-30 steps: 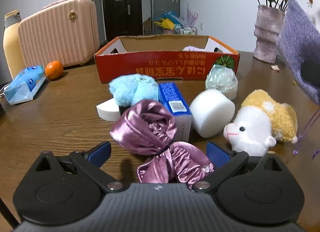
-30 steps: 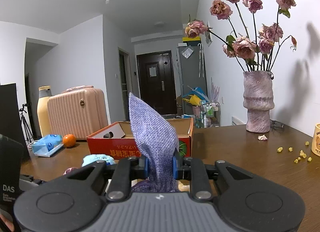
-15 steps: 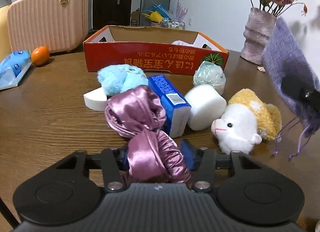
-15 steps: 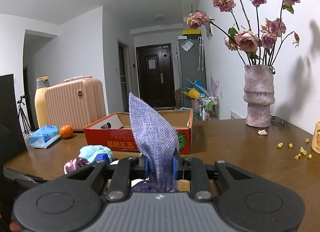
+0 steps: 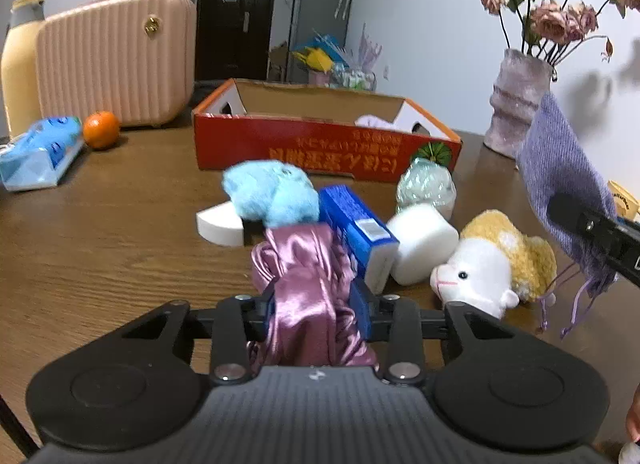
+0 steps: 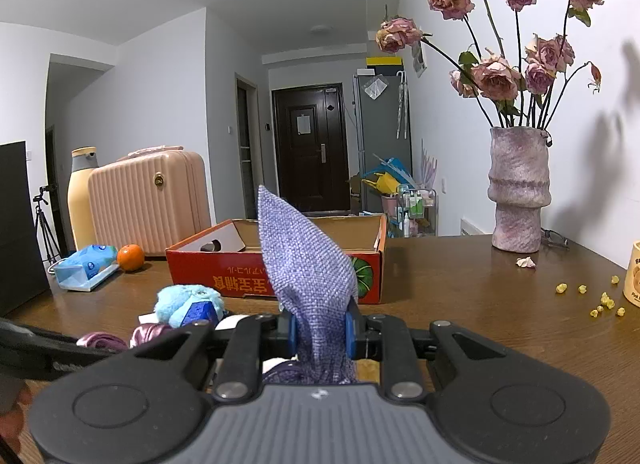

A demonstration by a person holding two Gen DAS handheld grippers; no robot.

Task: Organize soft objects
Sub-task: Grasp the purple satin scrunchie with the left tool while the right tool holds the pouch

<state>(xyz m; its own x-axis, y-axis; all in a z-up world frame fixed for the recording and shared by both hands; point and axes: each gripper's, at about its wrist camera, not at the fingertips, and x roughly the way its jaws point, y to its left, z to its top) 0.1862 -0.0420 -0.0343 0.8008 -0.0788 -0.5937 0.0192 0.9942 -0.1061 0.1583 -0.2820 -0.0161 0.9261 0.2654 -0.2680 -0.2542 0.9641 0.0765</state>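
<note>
my left claw is clamped on the pink satin cloth, just in front of the red box; my right claw pinches the purple pouch. i should lift straight up, then over the box's rim.

Left gripper jaws, wide apart a second earlier, closed onto the pink satin cloth (now bunched between the pads).

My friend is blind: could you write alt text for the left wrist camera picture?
The left gripper pinches a pink satin cloth on a wooden table. Behind it lie a blue fluffy toy, a white and yellow plush and a red cardboard box.
</note>
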